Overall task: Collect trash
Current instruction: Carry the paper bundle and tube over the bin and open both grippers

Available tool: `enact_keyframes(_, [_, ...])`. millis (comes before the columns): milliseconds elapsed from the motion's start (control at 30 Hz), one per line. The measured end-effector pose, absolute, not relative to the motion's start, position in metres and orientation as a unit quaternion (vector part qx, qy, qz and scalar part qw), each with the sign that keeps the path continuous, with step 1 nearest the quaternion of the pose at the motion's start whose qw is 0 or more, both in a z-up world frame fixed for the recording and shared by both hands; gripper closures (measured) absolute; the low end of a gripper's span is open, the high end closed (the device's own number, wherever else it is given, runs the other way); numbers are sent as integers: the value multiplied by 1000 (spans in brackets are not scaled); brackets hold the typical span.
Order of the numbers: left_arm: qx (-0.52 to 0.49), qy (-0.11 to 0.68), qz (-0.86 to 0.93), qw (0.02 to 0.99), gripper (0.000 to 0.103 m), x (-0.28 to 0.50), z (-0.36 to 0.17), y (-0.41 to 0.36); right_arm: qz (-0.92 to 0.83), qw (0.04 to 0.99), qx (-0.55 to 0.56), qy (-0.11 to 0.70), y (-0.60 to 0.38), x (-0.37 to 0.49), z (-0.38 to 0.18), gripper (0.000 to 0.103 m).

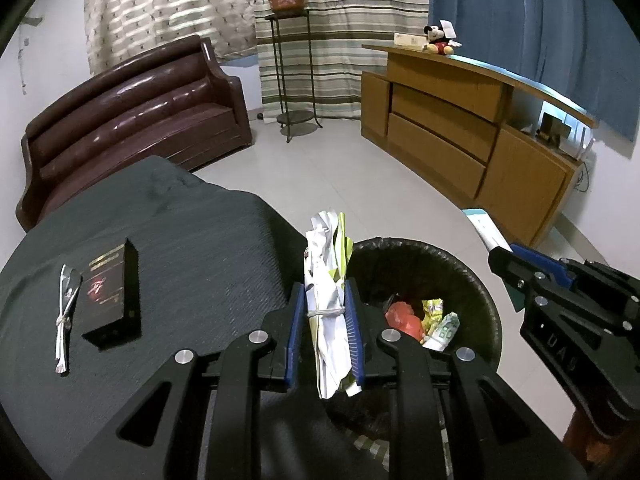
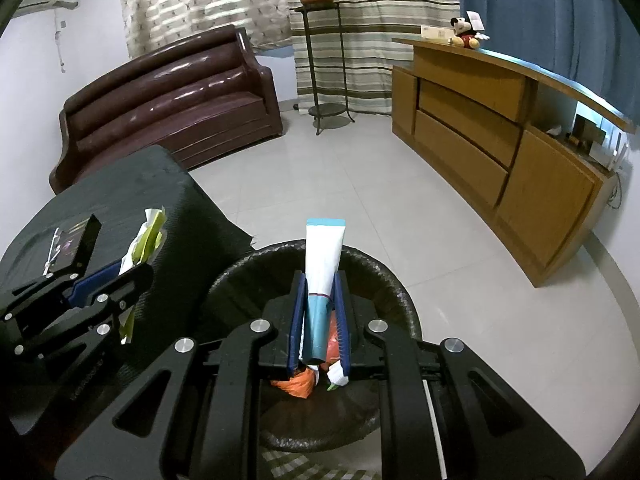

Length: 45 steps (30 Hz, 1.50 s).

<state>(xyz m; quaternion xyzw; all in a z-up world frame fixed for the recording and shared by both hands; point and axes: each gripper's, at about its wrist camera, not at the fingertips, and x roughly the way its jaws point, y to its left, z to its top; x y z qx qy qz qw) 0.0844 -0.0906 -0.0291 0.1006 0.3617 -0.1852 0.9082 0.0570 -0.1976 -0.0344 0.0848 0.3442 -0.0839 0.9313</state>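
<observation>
1. The left gripper (image 1: 325, 320) pinches a paper bundle (image 1: 326, 276) tied with a band, held at the near edge of the bin (image 1: 486, 300), between it and the table (image 1: 180, 240).
2. The right gripper (image 2: 320, 316) pinches a tube (image 2: 323, 264) right over the bin (which already holds wrappers, one orange, the rest hard to make out).
3. Step in hand: carrying both to the drop.
4. Next, probably: let the tube fall, then bring the bundle over the opening and release it.
5. A box (image 1: 114, 296) and a thin tied strip (image 1: 64, 316) wait on the table.

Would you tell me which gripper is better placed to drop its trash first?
Right, probably: the right gripper holds the tube over the bin, while the left gripper's paper bundle sits at the rim.
</observation>
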Motion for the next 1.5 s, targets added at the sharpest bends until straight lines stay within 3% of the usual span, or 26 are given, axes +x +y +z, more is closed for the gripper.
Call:
enact_keyframes(500, [108, 374, -177, 904, 81, 96, -36, -113, -91, 927, 110, 348, -221, 72, -46, 84])
enact_keyframes(567, [108, 378, -176, 903, 72, 97, -37, -113, -94, 926, 117, 347, -224, 71, -47, 74])
enact_keyframes(667, [105, 376, -173, 904, 58, 98, -36, -113, -96, 925, 120, 347, -225, 71, -49, 73])
enact_keyframes(900, [105, 376, -170, 905, 52, 98, -36, -115, -101, 924, 121, 348, -224, 68, -50, 71])
enact_keyframes(1133, [102, 373, -169, 906, 47, 97, -36, -113, -112, 922, 125, 350, -224, 64, -51, 56])
enact_keyframes(1500, [87, 365, -161, 913, 46, 93, -28, -95, -108, 923, 116, 351, -213, 62, -46, 55])
